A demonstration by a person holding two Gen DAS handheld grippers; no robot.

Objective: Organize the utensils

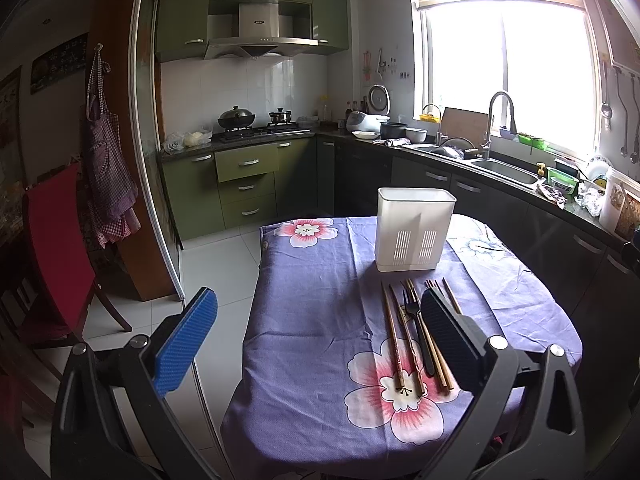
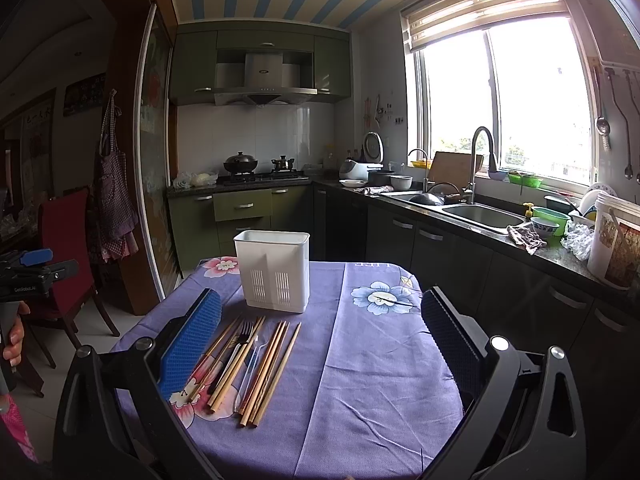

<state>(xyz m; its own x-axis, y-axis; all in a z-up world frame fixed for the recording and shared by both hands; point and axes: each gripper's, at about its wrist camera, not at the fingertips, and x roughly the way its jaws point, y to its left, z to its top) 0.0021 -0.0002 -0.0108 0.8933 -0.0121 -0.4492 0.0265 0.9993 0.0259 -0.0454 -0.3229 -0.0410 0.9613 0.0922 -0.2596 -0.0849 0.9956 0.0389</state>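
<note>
A white slotted utensil holder (image 1: 414, 229) stands upright and empty on the table; it also shows in the right wrist view (image 2: 274, 270). In front of it lie several wooden chopsticks (image 1: 396, 344) and a black fork (image 1: 416, 320), side by side on the purple flowered cloth. In the right wrist view the chopsticks (image 2: 268, 372) and the fork (image 2: 234, 350) lie left of centre. My left gripper (image 1: 320, 332) is open and empty, held above the table's near left side. My right gripper (image 2: 320, 340) is open and empty, above the table to the right of the utensils.
The table (image 2: 380, 392) has a purple flowered cloth. A red chair (image 1: 56, 248) stands at the left. A kitchen counter with a sink (image 2: 480, 212) runs along the right. The left gripper and the hand holding it show at the left edge of the right wrist view (image 2: 28, 276).
</note>
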